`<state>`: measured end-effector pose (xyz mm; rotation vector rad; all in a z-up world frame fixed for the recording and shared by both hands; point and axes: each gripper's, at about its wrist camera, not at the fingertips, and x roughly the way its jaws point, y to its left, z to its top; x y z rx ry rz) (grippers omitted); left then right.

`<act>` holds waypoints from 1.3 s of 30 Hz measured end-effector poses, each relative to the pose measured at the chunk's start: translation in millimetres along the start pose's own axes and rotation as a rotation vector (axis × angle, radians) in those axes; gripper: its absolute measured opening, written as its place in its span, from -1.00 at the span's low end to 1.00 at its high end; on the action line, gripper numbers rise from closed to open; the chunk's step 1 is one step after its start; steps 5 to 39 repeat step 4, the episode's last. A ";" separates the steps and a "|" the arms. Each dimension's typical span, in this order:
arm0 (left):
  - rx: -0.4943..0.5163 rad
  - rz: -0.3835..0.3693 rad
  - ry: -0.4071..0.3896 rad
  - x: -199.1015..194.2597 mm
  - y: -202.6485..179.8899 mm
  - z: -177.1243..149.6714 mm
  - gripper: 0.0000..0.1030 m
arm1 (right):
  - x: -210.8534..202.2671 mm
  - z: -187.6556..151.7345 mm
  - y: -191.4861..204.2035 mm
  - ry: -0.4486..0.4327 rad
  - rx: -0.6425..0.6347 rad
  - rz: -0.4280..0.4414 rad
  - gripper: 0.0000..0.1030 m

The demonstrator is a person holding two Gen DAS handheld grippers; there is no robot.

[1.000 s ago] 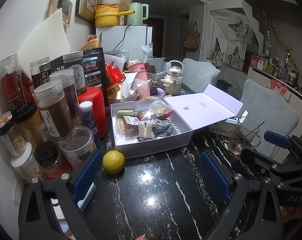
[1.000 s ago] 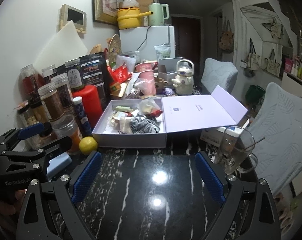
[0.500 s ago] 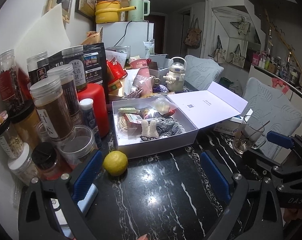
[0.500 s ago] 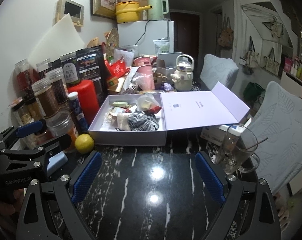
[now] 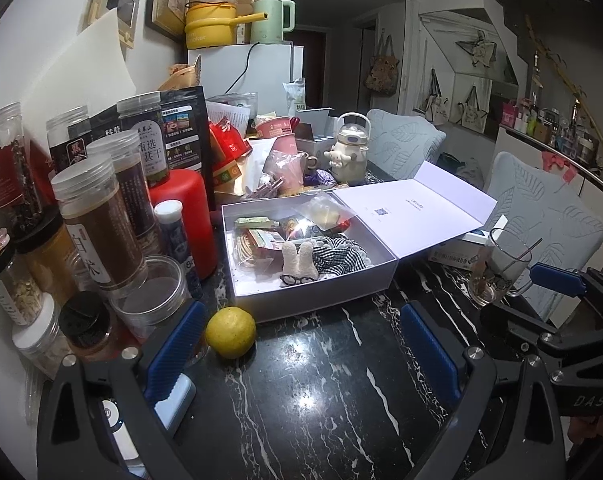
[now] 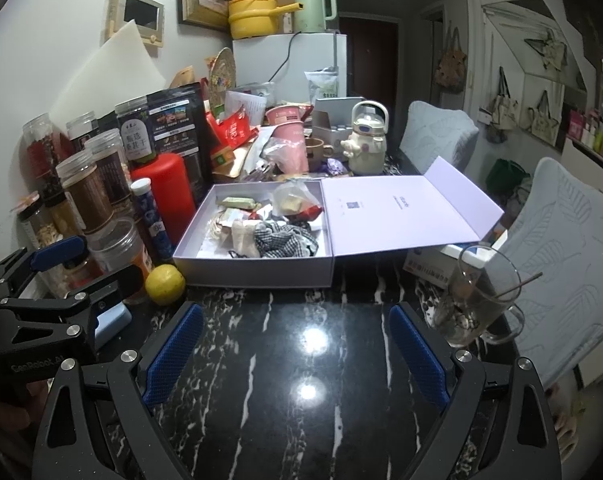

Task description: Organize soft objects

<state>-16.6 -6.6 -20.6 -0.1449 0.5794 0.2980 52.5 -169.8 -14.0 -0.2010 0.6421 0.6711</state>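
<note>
On the counter (image 6: 301, 408) ahead, the box (image 5: 313, 292) sits with its lid folded open to the right, and over the last second it has grown larger in both views: I have carried both tools a little closer to it. Nothing inside has shifted. The checked cloth (image 5: 337, 258) and the small plush with glasses (image 5: 299, 262) lie in the box among snack packets (whether that is their sorted place, I can't say). My left hand-held gripper (image 5: 301, 354) hangs low over the counter, level, fingers wide apart and empty, a lemon (image 5: 230, 332) just beside its left finger. My right hand-held gripper (image 6: 295, 354) is held the same way, spread and empty, aimed at the box front.
</note>
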 end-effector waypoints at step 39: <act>0.004 0.014 0.011 4.3 -0.4 -1.5 0.93 | 3.4 -1.0 -2.3 0.006 0.005 -0.002 0.85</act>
